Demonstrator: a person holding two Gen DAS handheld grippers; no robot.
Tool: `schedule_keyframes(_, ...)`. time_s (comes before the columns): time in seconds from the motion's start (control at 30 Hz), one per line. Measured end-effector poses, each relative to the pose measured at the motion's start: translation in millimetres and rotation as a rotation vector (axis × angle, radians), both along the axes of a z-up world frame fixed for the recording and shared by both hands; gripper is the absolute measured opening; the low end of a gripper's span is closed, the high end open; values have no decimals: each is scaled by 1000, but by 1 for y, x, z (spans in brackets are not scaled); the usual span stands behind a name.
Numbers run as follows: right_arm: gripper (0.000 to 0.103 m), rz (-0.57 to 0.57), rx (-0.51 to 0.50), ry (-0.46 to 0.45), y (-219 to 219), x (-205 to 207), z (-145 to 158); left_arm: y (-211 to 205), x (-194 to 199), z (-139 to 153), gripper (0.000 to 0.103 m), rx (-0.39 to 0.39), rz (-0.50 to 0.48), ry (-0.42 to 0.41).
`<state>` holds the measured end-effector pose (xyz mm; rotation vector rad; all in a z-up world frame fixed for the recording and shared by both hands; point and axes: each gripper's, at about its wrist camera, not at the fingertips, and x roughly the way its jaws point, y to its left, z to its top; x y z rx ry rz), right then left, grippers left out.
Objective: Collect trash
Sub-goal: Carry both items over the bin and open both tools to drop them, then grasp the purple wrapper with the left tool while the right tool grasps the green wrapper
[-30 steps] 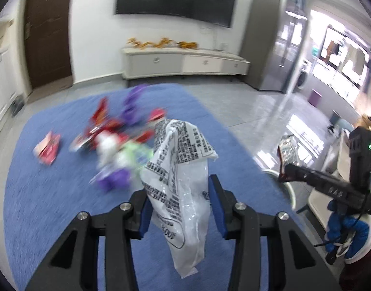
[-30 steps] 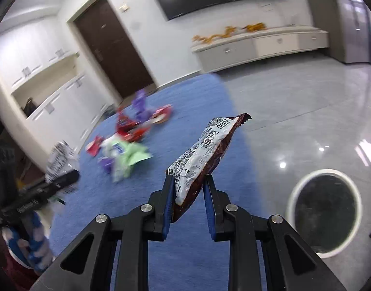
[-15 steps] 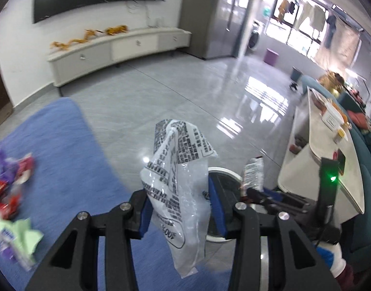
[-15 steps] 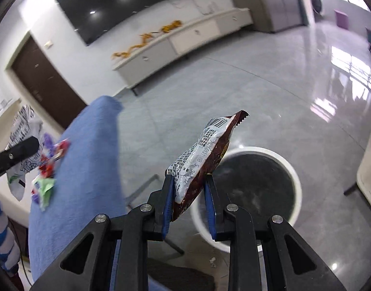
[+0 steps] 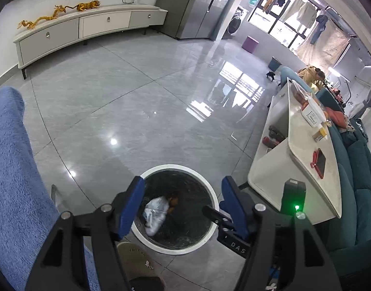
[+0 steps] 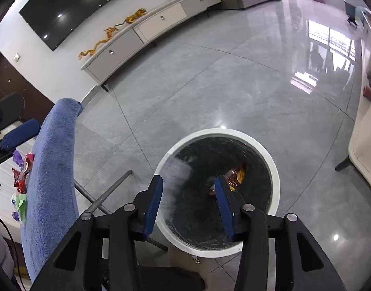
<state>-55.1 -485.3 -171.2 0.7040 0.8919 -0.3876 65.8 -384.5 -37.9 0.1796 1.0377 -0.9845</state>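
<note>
Both grippers, left (image 5: pixel 183 203) and right (image 6: pixel 187 201), are opening empty over the bin (image 6: pixel 274 169), having just dropped the white bag (image 5: pixel 155 212) and brown packet (image 6: pixel 236 174) inside, while more wrappers (image 6: pixel 21 172) wait on the blue cloth (image 6: pixel 52 169).

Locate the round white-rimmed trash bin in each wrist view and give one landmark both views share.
Left wrist view: the trash bin sits low in the centre, between the fingers of the left gripper, a white wrapper inside.
Right wrist view: the bin is lower centre-right, past the right gripper.
Shared landmark: the long white TV cabinet.
</note>
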Motion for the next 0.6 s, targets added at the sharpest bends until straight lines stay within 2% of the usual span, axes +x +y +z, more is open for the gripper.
schedule_keyframes(0.23, 45, -26, -27, -23, 0, -10, 20, 27, -10, 19, 64, -6, 30, -80)
schedule_keyframes(0.47, 45, 0, -92, -94, 26, -20, 69, 89, -20, 49, 64, -24, 105, -193)
schedule_keyframes(0.6, 45, 44, -131, -134, 49, -17, 99, 138, -22, 64, 64, -50, 166, -213)
